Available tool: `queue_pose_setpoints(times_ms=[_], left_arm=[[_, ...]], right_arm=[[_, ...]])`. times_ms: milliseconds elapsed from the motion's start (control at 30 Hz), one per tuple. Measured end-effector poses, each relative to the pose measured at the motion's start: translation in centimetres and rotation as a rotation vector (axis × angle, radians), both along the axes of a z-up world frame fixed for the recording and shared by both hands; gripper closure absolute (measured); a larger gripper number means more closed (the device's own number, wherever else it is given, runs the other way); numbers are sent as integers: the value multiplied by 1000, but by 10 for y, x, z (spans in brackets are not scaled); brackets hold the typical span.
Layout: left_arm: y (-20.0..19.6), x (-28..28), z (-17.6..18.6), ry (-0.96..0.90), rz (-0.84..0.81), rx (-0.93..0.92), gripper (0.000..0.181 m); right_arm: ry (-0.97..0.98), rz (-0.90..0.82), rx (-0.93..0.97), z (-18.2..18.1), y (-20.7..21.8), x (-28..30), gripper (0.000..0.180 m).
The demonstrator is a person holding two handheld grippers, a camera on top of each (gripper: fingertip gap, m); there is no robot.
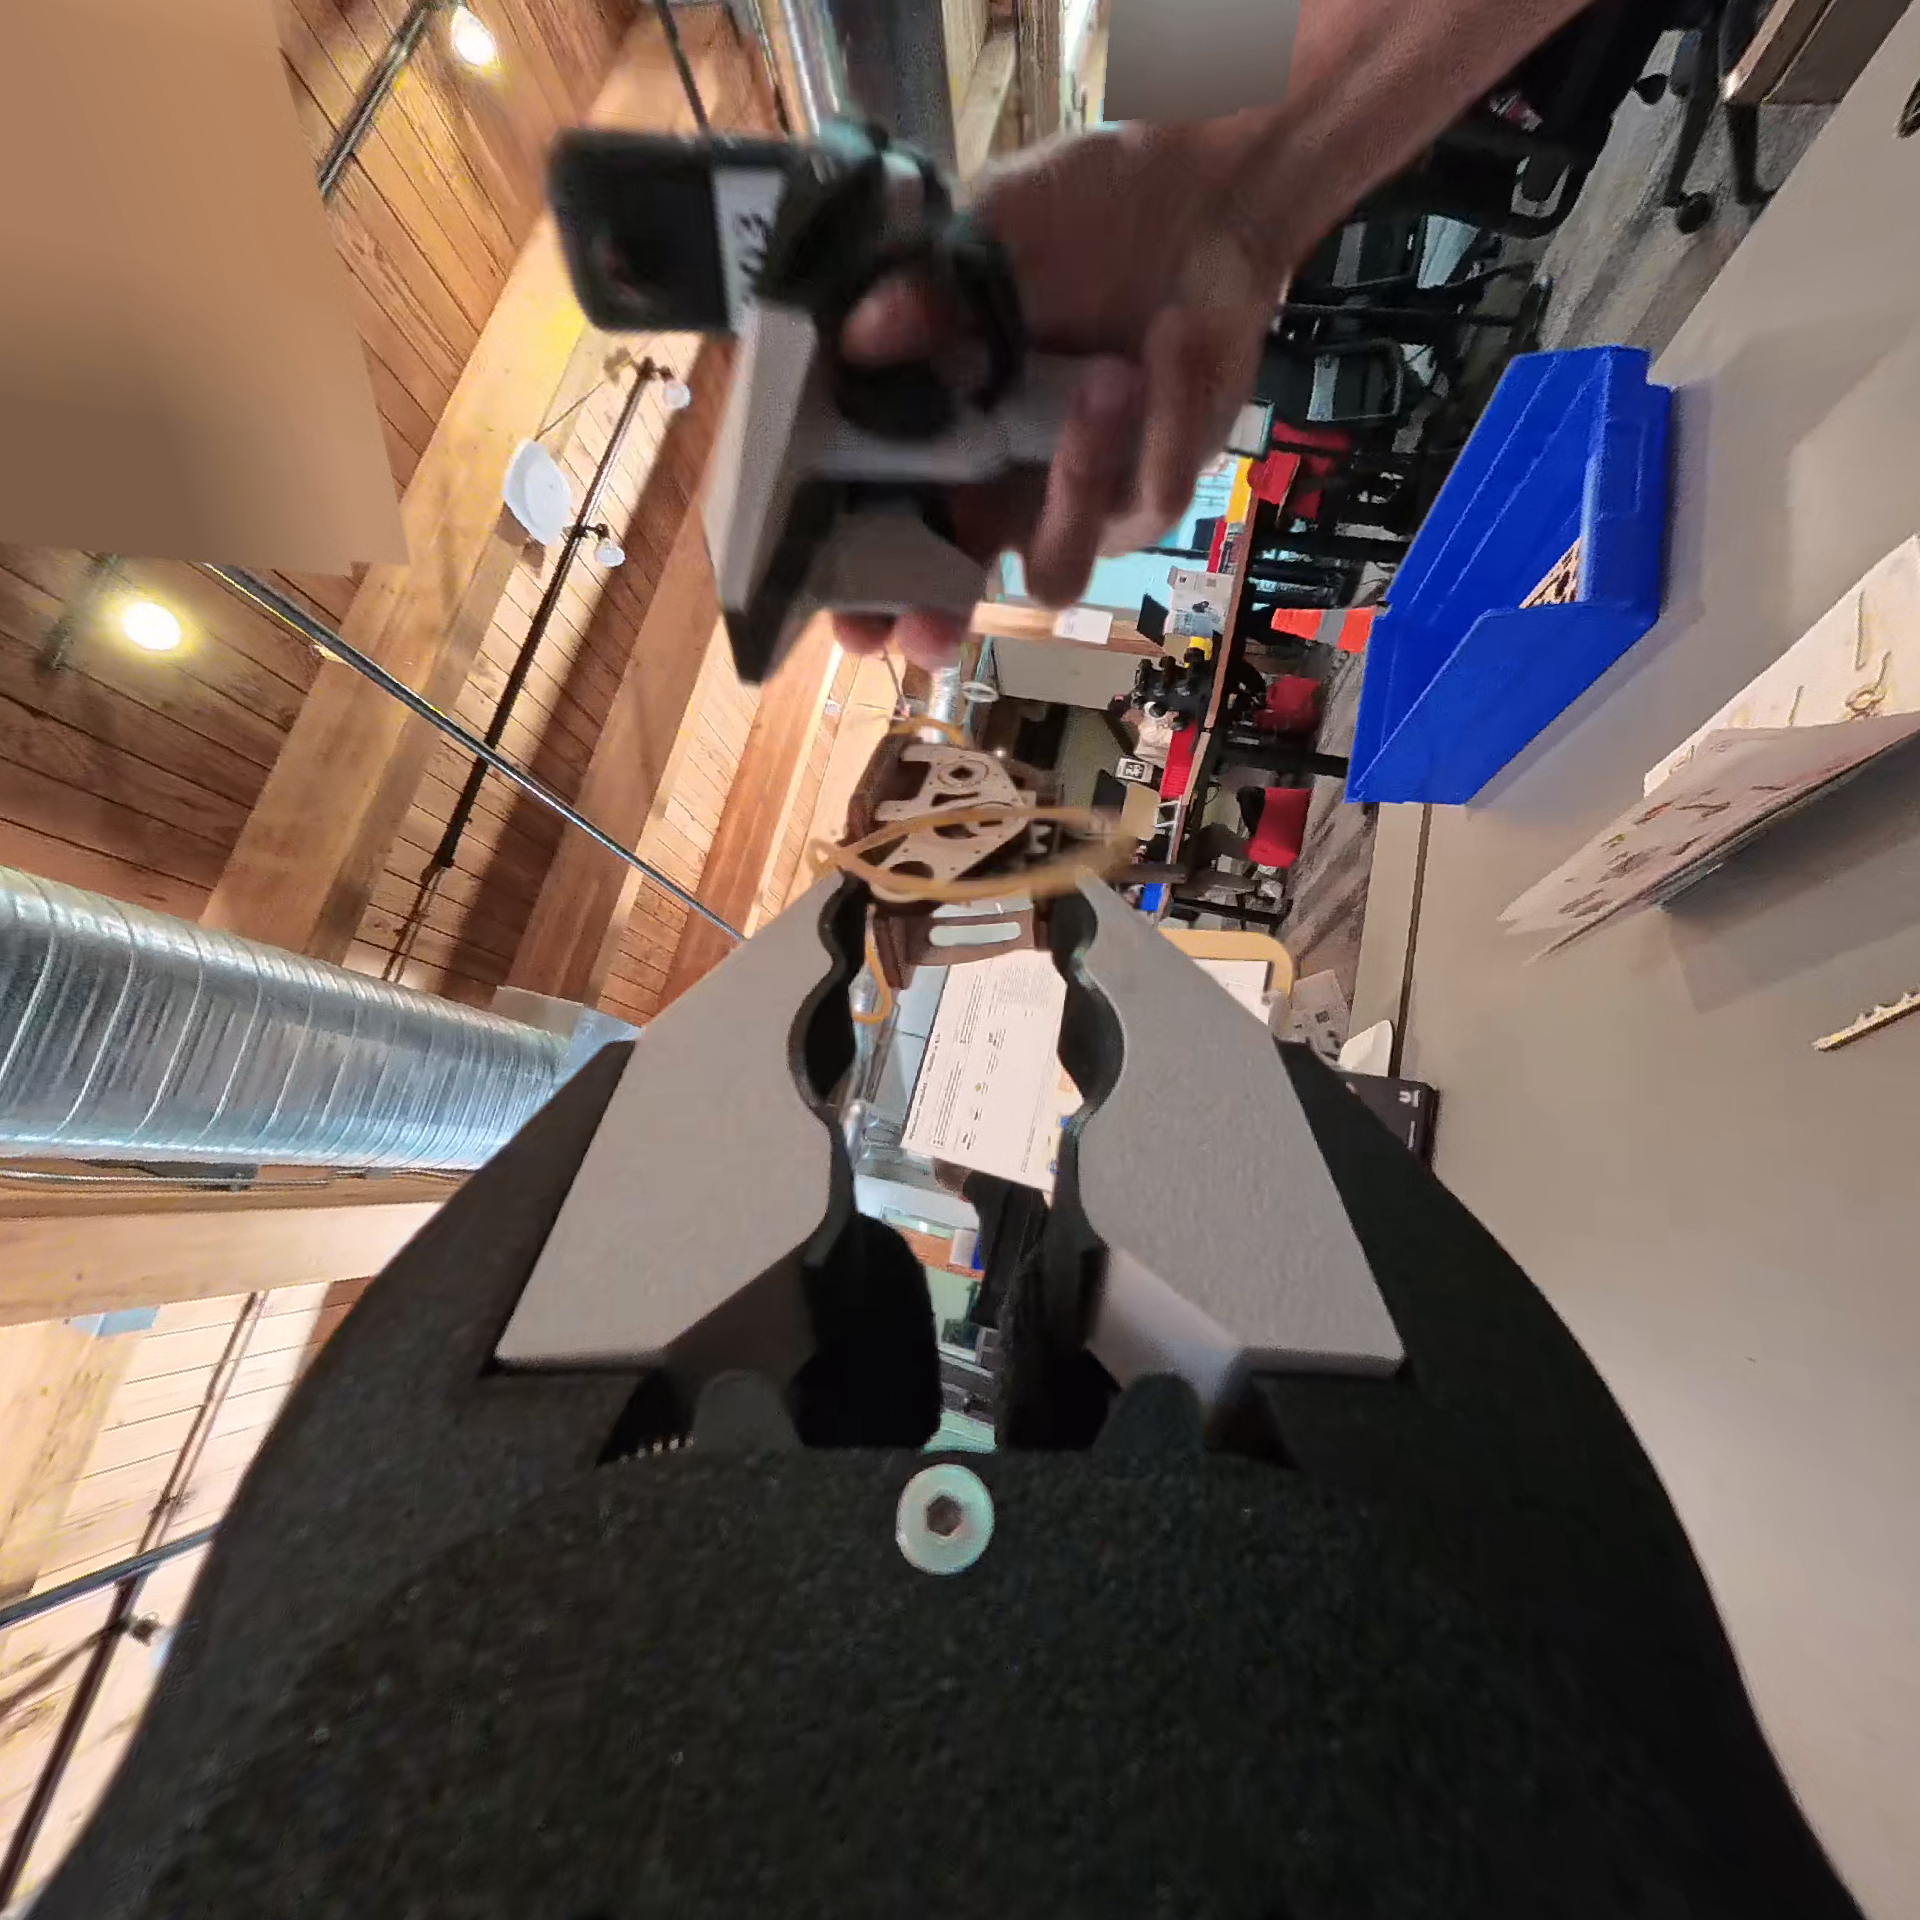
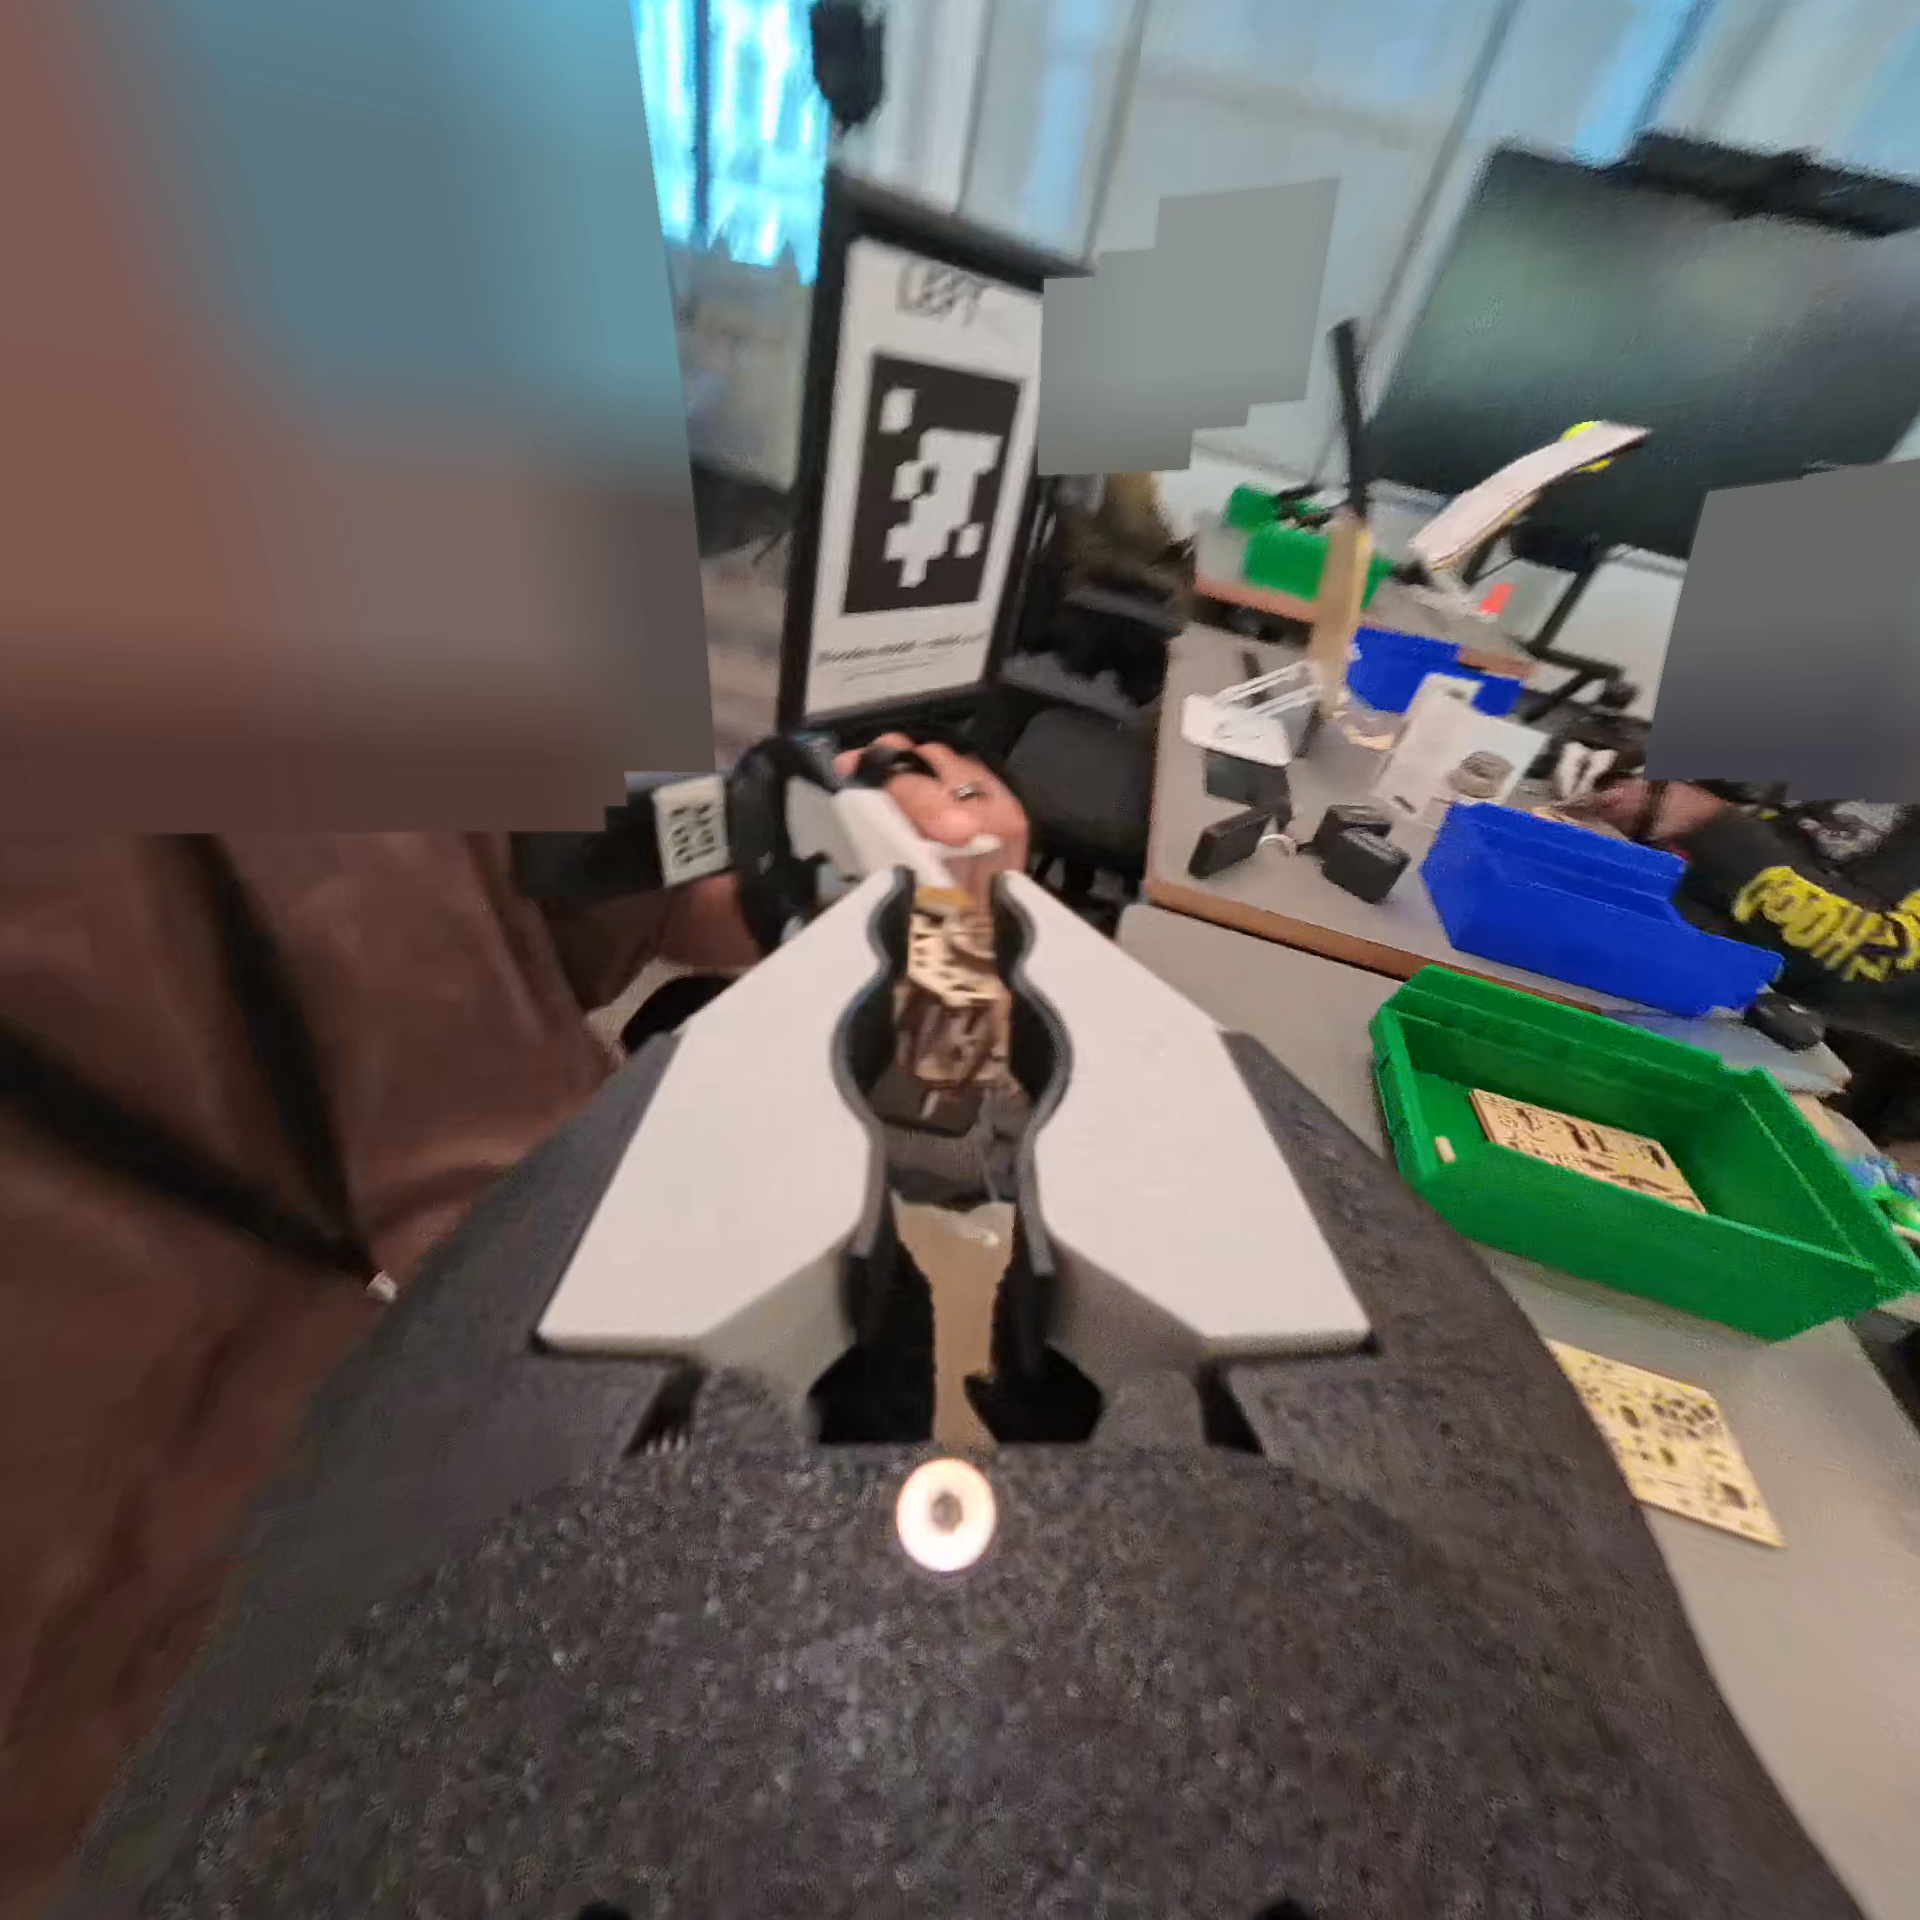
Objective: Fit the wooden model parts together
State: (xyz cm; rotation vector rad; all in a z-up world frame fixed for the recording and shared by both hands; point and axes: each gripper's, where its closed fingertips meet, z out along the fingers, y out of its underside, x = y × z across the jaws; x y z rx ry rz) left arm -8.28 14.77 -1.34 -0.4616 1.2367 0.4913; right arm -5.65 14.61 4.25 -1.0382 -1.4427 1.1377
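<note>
A: Where is the left gripper (image 1: 961,894) pointing?

B: It is rolled sideways, so the grey table (image 1: 1662,1299) runs up its right side. Its jaws are pinched narrow on the wooden model (image 1: 956,821), which has a yellow rubber band (image 1: 914,883) looped around it, held in the air off the table.

A: And the right gripper (image 2: 951,894)?

B: Level, jaws narrow, with the same model (image 2: 951,997) sitting between them. Whether they actually press it I cannot tell. From the left camera it comes in from above, blurred, a hand (image 1: 1122,343) wrapped around it.

A: Room to move?

B: Open air around the model. Farther right sit a green bin (image 2: 1621,1226) holding a wooden sheet (image 2: 1579,1143), a loose sheet (image 2: 1673,1444), then a blue bin (image 1: 1507,582).
</note>
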Motion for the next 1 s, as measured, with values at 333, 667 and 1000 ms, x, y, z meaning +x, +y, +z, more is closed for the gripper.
queue_pose_setpoints(times_ms=[333,667,1000], left_arm=[[-3,30,-67,106,-48,-60,148],[-7,30,-67,107,-39,-54,148],[-5,24,-52,31,-48,-140,147]], right_arm=[[-228,-48,7,-68,-2,-5,180],[-300,-29,3,-84,1,-9,180],[-299,-91,31,-87,11,-9,180]])
